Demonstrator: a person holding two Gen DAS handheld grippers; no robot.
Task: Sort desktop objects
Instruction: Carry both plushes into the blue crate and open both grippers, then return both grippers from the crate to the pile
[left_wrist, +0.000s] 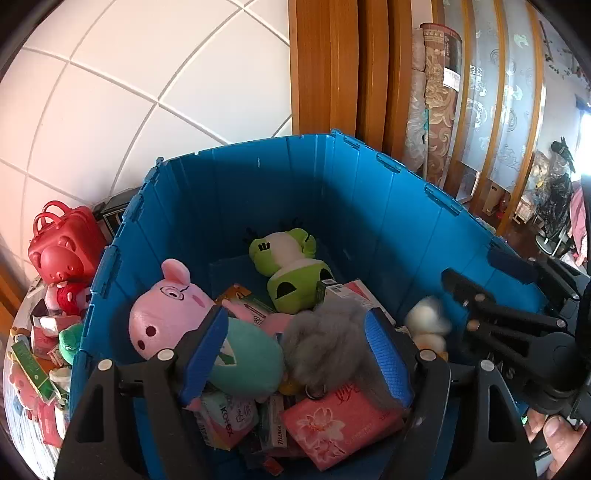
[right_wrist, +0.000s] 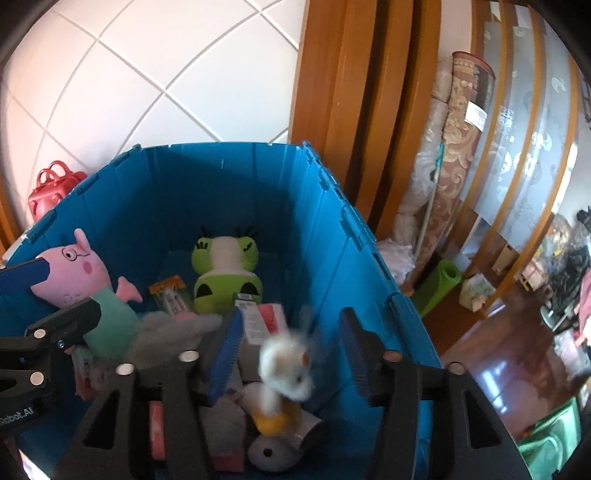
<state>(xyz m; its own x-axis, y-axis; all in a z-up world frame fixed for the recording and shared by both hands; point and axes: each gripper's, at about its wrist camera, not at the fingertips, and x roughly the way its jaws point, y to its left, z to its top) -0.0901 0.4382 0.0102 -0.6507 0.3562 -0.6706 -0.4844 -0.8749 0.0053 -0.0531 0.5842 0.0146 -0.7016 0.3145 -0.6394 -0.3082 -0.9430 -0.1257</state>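
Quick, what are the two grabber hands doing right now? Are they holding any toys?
Left gripper: open over the grey fluffy toy, not gripping it.
Right gripper: open, with the blurry white plush toy loose between its fingers.

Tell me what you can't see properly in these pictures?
- White fluffy toy: blurred in both views, so its shape is unclear.
- Bottom of the blue bin: hidden under toys and packets.
- Things left of the bin, left view: cut off by the picture's rim.
- Grey fluffy toy: partly behind the left gripper.

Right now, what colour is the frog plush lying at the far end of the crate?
Lime green with a white belly; the frog plush shows best in the left wrist view.
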